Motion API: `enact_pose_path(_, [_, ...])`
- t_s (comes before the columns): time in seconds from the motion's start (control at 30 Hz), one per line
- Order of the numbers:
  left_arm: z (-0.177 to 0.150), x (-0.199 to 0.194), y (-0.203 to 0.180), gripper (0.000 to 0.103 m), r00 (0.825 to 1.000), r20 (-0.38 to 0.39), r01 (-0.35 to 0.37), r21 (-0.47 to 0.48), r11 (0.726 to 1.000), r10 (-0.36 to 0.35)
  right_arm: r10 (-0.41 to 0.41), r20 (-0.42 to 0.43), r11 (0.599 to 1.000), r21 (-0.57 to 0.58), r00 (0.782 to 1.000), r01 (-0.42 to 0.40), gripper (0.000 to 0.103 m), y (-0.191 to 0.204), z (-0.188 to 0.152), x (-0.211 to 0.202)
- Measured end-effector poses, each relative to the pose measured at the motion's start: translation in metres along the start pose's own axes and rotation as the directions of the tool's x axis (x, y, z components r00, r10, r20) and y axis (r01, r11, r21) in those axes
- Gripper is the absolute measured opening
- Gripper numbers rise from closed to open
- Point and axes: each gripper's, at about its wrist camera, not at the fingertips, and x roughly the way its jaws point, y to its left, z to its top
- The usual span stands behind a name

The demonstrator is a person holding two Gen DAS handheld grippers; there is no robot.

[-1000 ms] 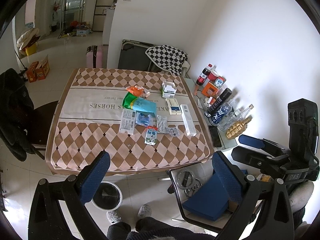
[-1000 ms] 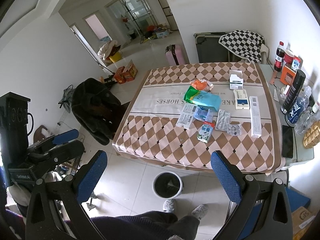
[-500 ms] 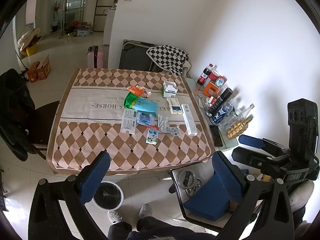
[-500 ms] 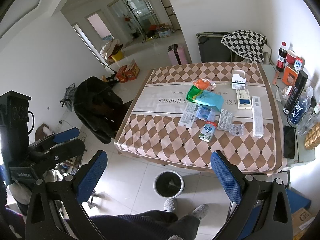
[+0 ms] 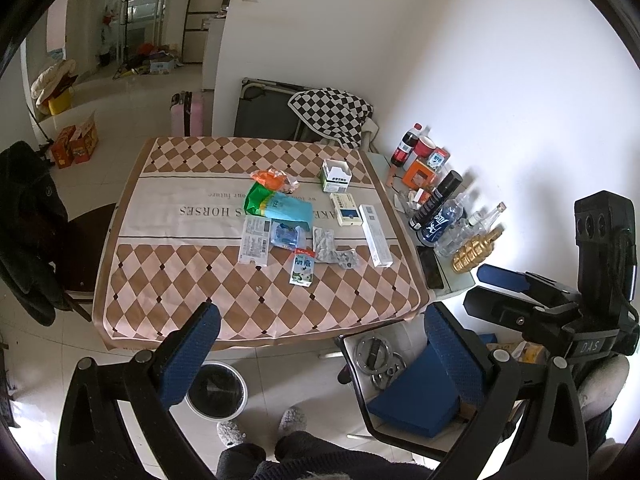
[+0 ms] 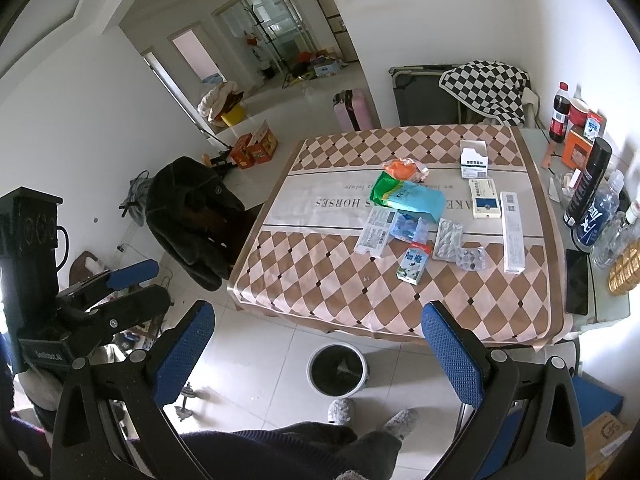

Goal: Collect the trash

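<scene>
Both my tools are up in the air, short of the table (image 5: 168, 296). My left gripper (image 5: 320, 344) is spread wide with nothing between its blue pads (image 5: 192, 356); my right gripper (image 6: 320, 344) is just as wide and bare.

The trash sits in one loose cluster around the middle of the checked cloth. Counting it: one orange wrapper (image 5: 269, 178) at the cluster's 12 o'clock, one green-and-blue bag (image 5: 280, 206) just below it, its long axis running from 10 to 4. One flat white packet (image 5: 255, 240) at 8 o'clock, lying lengthwise toward me. One clear blue packet (image 5: 285, 236) is beside it. One small milk carton (image 5: 303, 266) lies at 6 o'clock, top end away from me. Two blister strips (image 5: 325, 245) are touching at 4 o'clock. Three boxes at 2 to 3 o'clock: one open upright box (image 5: 336, 176), one flat box (image 5: 346, 209), one long slim box (image 5: 375, 235) pointing from 11 to 5.

One round bin (image 5: 217, 390) stands on the floor just off the near table edge, at my left gripper's 7 o'clock.
</scene>
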Motion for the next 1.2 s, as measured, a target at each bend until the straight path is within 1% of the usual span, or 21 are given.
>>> enact_pose_path(0.5, [-0.006,0.001,-0.002,0.103,1.0,-0.009,0.008,0.006,1.0,-0.008,0.002,-0.003,1.0,0.004,1.0,-0.002,0.103,-0.001,-0.003,0.002])
enact_pose_path(0.63, [-0.005,0.003,0.003,0.103,1.0,-0.02,0.018,0.013,1.0,-0.018,-0.007,-0.002,1.0,0.024,1.0,0.007,0.103,-0.001,-0.006,0.004])
enact_pose_path(0.67, [-0.001,0.009,0.011,0.103,0.999,-0.031,0.028,0.015,0.999,-0.027,-0.009,-0.001,0.999,0.031,1.0,0.009,0.103,-0.001,-0.007,0.006])
enact_pose_path(0.73, [0.003,0.017,0.017,0.103,0.999,-0.044,0.012,0.02,1.0,-0.011,-0.02,0.007,0.998,0.062,1.0,0.02,0.103,-0.003,-0.007,0.013])
enact_pose_path(0.8, [0.007,0.028,0.02,0.103,0.998,-0.044,-0.034,0.036,0.999,0.036,-0.051,0.024,0.991,0.121,0.998,0.048,0.103,-0.007,-0.006,0.023])
enact_pose_path(0.83, [0.01,0.037,0.023,0.103,0.996,-0.04,-0.073,0.046,0.996,0.075,-0.082,0.033,0.984,0.159,0.996,0.076,0.103,-0.012,-0.006,0.027])
enact_pose_path(0.87, [0.013,0.048,0.026,0.103,0.992,-0.037,-0.12,0.055,0.991,0.122,-0.116,0.037,0.976,0.192,0.992,0.107,0.103,-0.017,-0.004,0.032])
enact_pose_path(0.93, [0.02,0.074,0.034,0.103,0.976,-0.032,-0.211,0.078,0.974,0.214,-0.189,0.029,0.946,0.274,0.982,0.174,0.103,-0.037,0.0,0.045])
enact_pose_path(0.97, [0.025,0.092,0.038,0.103,0.965,-0.033,-0.255,0.091,0.963,0.258,-0.204,0.025,0.937,0.295,0.979,0.188,0.103,-0.045,0.002,0.05])
enact_pose_path(1.0, [0.029,0.111,0.044,0.103,0.952,-0.046,-0.296,0.1,0.95,0.301,-0.236,0.014,0.919,0.327,0.972,0.219,0.103,-0.06,0.004,0.06])
enact_pose_path(1.03, [0.034,0.129,0.051,0.103,0.943,-0.063,-0.321,0.104,0.941,0.328,-0.275,-0.008,0.898,0.354,0.961,0.26,0.103,-0.078,0.008,0.072])
enact_pose_path(1.07, [0.039,0.148,0.059,0.103,0.935,-0.082,-0.335,0.105,0.936,0.344,-0.297,-0.025,0.885,0.369,0.955,0.285,0.103,-0.092,0.012,0.08])
enact_pose_path(1.1, [0.046,0.175,0.064,0.103,0.926,-0.115,-0.349,0.104,0.931,0.36,-0.326,-0.055,0.863,0.389,0.944,0.322,0.103,-0.115,0.018,0.093])
enact_pose_path(1.17, [0.055,0.217,0.078,0.103,0.914,-0.17,-0.354,0.106,0.929,0.368,-0.367,-0.117,0.828,0.411,0.923,0.381,0.103,-0.16,0.028,0.122])
enact_pose_path(1.2, [0.06,0.249,0.083,0.103,0.902,-0.209,-0.362,0.112,0.925,0.378,-0.378,-0.139,0.815,0.419,0.915,0.4,0.103,-0.179,0.034,0.135])
